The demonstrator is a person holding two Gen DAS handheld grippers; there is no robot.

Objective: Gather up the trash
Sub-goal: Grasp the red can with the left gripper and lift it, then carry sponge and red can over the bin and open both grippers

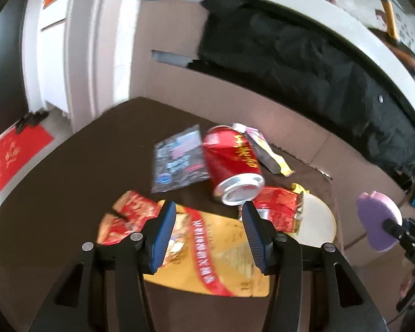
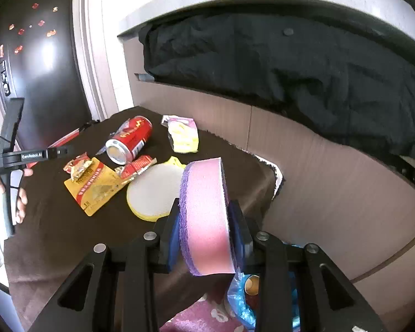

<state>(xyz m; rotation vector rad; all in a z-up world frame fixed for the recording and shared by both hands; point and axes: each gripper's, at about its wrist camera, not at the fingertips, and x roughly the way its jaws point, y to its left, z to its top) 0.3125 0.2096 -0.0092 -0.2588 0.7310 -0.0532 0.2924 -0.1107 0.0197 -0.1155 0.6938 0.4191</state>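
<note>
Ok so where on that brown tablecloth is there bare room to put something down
The tablecloth is bare along its near left part, below the yellow packet, and left of the dark foil wrapper toward the far corner. It is crowded around the red can, the red wrappers and the round white sponge.

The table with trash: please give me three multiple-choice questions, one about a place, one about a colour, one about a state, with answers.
1. Where is the red can?
A. on the dark tablecloth
B. on the floor
C. in a gripper

2. What colour is the large flat packet under the left gripper?
A. green
B. yellow
C. white

3. What is the right gripper doing?
A. open, empty
B. gripping a pink and purple sponge
C. gripping the can

Answers: A, the can lies on its side there; B, yellow with a red band; B, the sponge sits between its fingers.
</note>
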